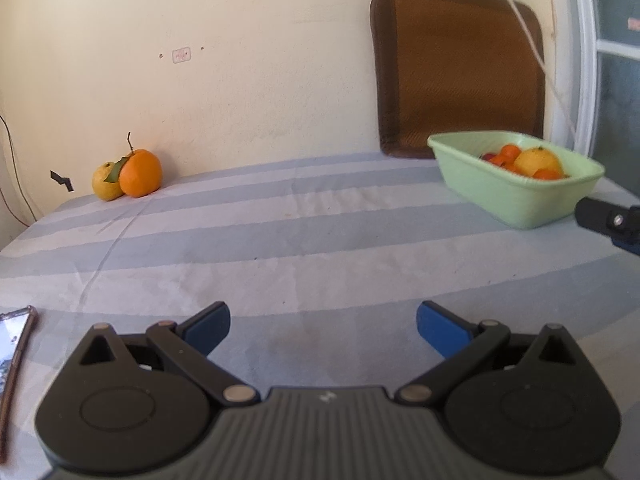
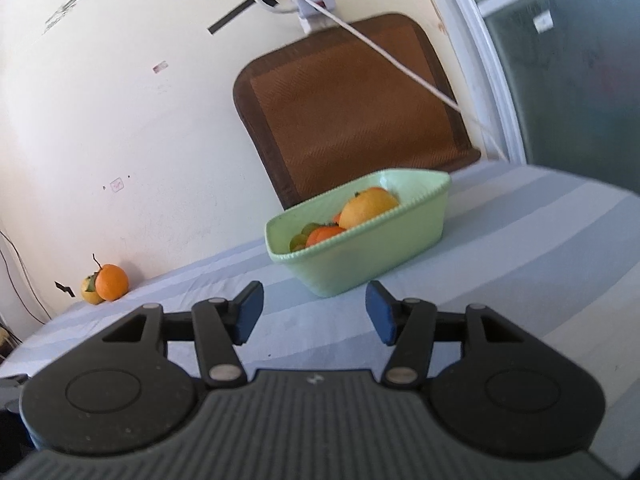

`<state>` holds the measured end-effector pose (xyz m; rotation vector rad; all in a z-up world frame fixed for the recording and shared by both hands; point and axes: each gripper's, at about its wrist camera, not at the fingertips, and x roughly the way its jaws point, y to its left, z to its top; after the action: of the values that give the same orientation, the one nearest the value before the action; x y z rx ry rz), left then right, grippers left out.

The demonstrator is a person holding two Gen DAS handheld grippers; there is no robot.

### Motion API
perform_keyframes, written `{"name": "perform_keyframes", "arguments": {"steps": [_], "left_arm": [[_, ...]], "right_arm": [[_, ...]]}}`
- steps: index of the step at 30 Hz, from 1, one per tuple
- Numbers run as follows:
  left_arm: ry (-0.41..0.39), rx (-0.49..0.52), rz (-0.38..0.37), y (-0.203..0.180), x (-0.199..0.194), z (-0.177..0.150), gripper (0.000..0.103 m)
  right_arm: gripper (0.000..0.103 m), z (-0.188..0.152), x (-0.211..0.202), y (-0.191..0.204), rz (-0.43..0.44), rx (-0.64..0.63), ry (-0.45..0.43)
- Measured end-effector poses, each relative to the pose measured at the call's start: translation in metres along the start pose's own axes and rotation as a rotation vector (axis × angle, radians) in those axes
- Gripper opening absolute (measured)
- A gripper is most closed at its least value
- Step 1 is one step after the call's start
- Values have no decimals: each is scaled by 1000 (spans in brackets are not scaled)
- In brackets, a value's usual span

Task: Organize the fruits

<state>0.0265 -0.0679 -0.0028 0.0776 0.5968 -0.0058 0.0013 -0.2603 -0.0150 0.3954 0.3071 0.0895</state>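
Note:
A pale green tub (image 1: 516, 200) (image 2: 360, 264) stands on the striped cloth at the right, holding a large yellow-orange fruit (image 1: 538, 160) (image 2: 370, 206), small tangerines (image 1: 510, 154) (image 2: 324, 236) and something green. Far left by the wall sit an orange with a leaf (image 1: 140, 174) (image 2: 112, 282) and a yellow fruit (image 1: 105, 186) (image 2: 89, 292), touching. My left gripper (image 1: 323, 326) is open over bare cloth with nothing between its blue pads. My right gripper (image 2: 314, 310) is open and empty, just short of the tub's near corner.
A brown cushion (image 1: 456, 68) (image 2: 352, 112) leans on the wall behind the tub, with a white cable (image 2: 392, 60) hanging across it. A phone-like object (image 1: 16, 344) lies at the left edge. The right gripper's black body (image 1: 612, 222) shows beside the tub.

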Motion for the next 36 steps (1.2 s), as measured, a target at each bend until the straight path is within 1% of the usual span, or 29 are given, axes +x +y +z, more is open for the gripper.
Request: {"name": "perform_keyframes", "arguments": {"steps": [3, 5, 6, 10, 13, 14, 17, 20, 22, 24, 26, 29, 31, 33, 35, 36], "left_arm": [[-14, -29, -27, 3, 0, 2, 103], [-46, -40, -54, 4, -2, 4, 103], [-69, -38, -55, 2, -2, 6, 103], [-183, 5, -31, -6, -4, 17, 103], [-272, 23, 15, -11, -5, 21, 103], [-284, 24, 27, -11, -4, 20, 103], [-263, 1, -2, -8, 3, 17, 103], [-292, -40, 13, -3, 0, 15, 103], [-300, -45, 5, -2, -2, 14, 103], [-317, -36, 6, -3, -5, 12, 103], [-350, -5, 18, -8, -10, 9, 103], [-386, 37, 58, -16, -17, 6, 103], [-406, 41, 57, -16, -20, 5, 103], [-403, 42, 43, -15, -20, 4, 103], [-373, 54, 20, -14, -18, 5, 103], [-352, 61, 19, -14, -15, 7, 103]], "right_arm": [[60, 0, -1, 1, -12, -11, -12], [60, 1, 0, -2, -18, 3, -17], [60, 1, -1, -3, -19, 11, -19], [61, 1, -2, -6, -25, 26, -19], [61, 0, -2, -4, -29, 15, -23], [61, 0, -2, -3, -30, 11, -24], [61, -1, -1, -1, -33, 4, -27], [61, -1, -1, -1, -35, 4, -25], [61, -1, -2, -1, -35, 4, -26], [61, -1, -2, 0, -37, 4, -27], [61, -1, -2, 0, -35, 4, -28], [62, -1, -2, 0, -34, 6, -31], [62, -1, -2, 0, -32, 7, -32], [62, -2, -2, -1, -30, 8, -33], [62, -2, -3, -1, -28, 7, -35], [62, -2, -3, -1, -27, 7, -35]]}}
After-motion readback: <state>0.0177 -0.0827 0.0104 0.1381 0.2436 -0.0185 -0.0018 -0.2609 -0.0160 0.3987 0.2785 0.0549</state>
